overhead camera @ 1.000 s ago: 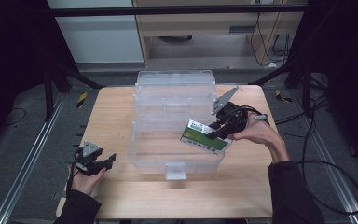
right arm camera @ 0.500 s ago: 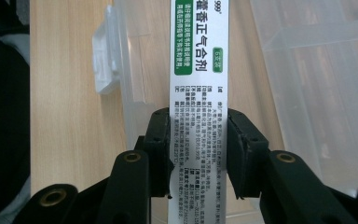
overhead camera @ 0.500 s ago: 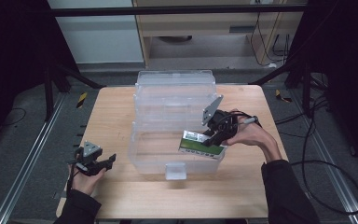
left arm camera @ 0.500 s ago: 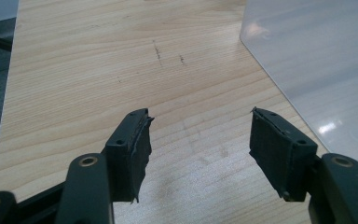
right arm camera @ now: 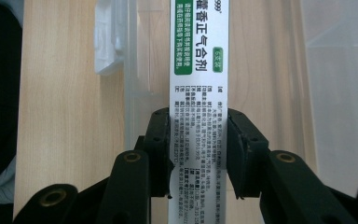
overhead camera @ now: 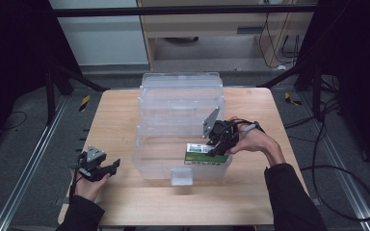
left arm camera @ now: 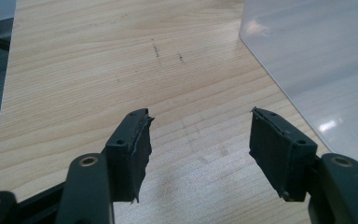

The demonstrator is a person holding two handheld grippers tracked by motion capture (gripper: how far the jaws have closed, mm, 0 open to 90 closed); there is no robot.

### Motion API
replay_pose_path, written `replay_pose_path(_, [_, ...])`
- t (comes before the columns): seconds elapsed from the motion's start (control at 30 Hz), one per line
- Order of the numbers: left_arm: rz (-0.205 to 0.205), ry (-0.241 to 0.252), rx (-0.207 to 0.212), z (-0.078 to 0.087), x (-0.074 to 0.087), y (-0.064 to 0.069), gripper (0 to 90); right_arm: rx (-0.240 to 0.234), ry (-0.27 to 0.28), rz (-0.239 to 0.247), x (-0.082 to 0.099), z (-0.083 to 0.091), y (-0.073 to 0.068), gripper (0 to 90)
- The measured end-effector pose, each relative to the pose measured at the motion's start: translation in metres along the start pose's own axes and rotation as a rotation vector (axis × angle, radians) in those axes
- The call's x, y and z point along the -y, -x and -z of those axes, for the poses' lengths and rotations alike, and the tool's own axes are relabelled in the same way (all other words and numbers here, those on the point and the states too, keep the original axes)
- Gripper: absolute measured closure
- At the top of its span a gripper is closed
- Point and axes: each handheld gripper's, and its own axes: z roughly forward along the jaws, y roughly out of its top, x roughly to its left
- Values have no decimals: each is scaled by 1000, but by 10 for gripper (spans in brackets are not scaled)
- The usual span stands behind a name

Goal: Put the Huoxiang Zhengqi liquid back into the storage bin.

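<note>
Grip on the white-and-green printed medicine carton (right arm camera: pixel 197 93) is firm in my right gripper (right arm camera: pixel 197 154) over the clear plastic drawer bin (overhead camera: pixel 147 163), so I lower it level inside while my left gripper (left arm camera: pixel 198 140) rests wide apart, empty.

Between the jaws of the left gripper (left arm camera: pixel 198 158) there is only bare table (left arm camera: pixel 98 60), and the wood ahead of them is free. To the right of these jaws stands the wall of the clear plastic bin (left arm camera: pixel 317 60), which blocks passage there. The jaws of the right gripper (right arm camera: pixel 197 154) are filled by the white and green box (right arm camera: pixel 198 93); ahead of them lie the bin's front wall and its latch (right arm camera: pixel 109 37), with free table left of these jaws.
</note>
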Motion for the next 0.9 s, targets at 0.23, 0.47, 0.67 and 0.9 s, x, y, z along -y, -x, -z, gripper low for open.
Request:
replay_pose_path(0.23, [-2,-3,0,0,0,0,379,-13,-44,16,-2,-11,1,645])
replay_pose_path(0.47, [-6,-6,1,-1,1,0,379,-28,-75,40,-4,-21,1,642])
replay_pose_path(0.67, [-5,-16,19,-2,1,2,421,-26,-119,22,-5,-32,1,639])
replay_pose_path(0.9, [0,-19,14,-2,2,1,420,-26,-111,6,-1,-38,1,637])
